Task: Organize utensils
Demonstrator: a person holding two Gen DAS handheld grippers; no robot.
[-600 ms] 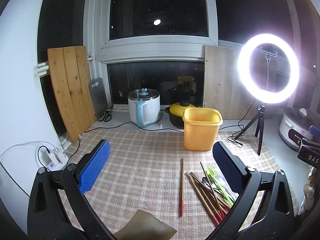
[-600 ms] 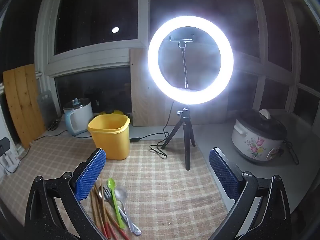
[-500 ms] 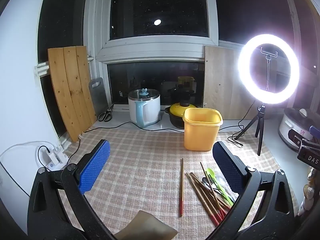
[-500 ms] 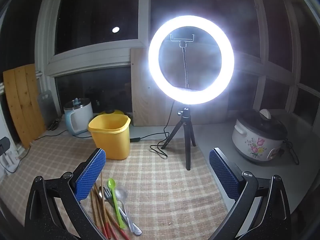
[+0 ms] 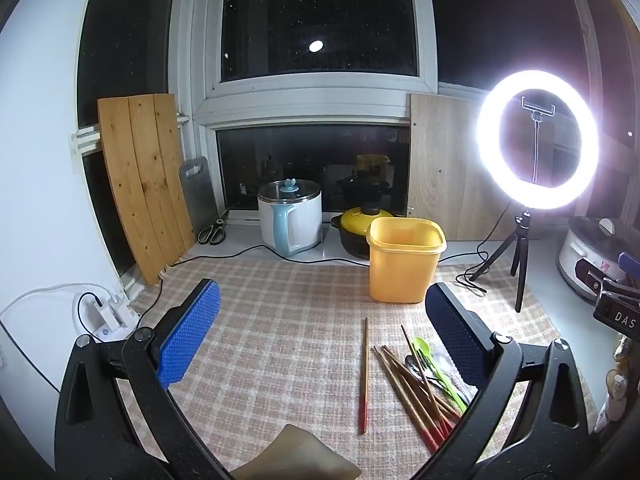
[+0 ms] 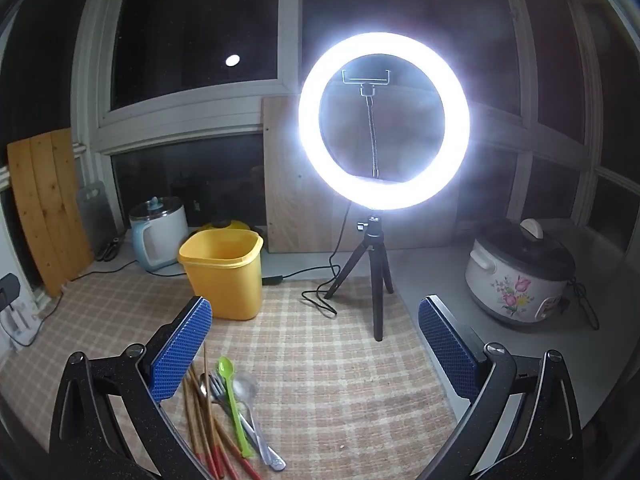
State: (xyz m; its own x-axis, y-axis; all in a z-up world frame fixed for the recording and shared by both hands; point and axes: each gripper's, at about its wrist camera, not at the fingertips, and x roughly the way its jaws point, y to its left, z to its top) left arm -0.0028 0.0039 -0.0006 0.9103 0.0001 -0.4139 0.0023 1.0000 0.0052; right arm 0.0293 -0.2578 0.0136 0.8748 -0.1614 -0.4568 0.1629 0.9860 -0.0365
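Left wrist view: left tool [image 5: 320, 328] released, blue pads spread wide, nothing between them, hovering above the checked mat [image 5: 280, 344] on the counter [image 5: 560, 320]. One red-tipped chopstick [image 5: 363, 376] lies alone on the mat, lengthwise near to far. Just right of it, a loose pile of chopsticks [image 5: 412, 392] fans out, red tips toward the near edge, partly behind the right pad. On the pile's right side lie a green spoon [image 5: 434, 368] and metal cutlery [image 5: 420, 368], overlapping; exact pieces hard to tell here. Yellow bin [image 5: 404, 264] stands upright and open at the mat's far edge, beyond the utensils and apart from them. Behind it: a yellow-lidded black pot [image 5: 356, 226] and a white-and-blue kettle [image 5: 290, 216]. Ring light [image 5: 538, 140] on a tripod at far right. Right wrist view: right tool [image 6: 316, 340] also released, pads wide apart, empty. Utensil pile sits at near left, partly under the left pad: chopsticks [image 6: 208, 420], green spoon [image 6: 234, 404], a metal fork [image 6: 218, 386] and a metal spoon [image 6: 250, 400], all touching or overlapping. Yellow bin [image 6: 224, 276] stands far left of the pile, empty as far as its inside shows. Ring light [image 6: 384, 120] dead ahead; flowered rice cooker [image 6: 520, 272] at right on the bare counter [image 6: 432, 276].
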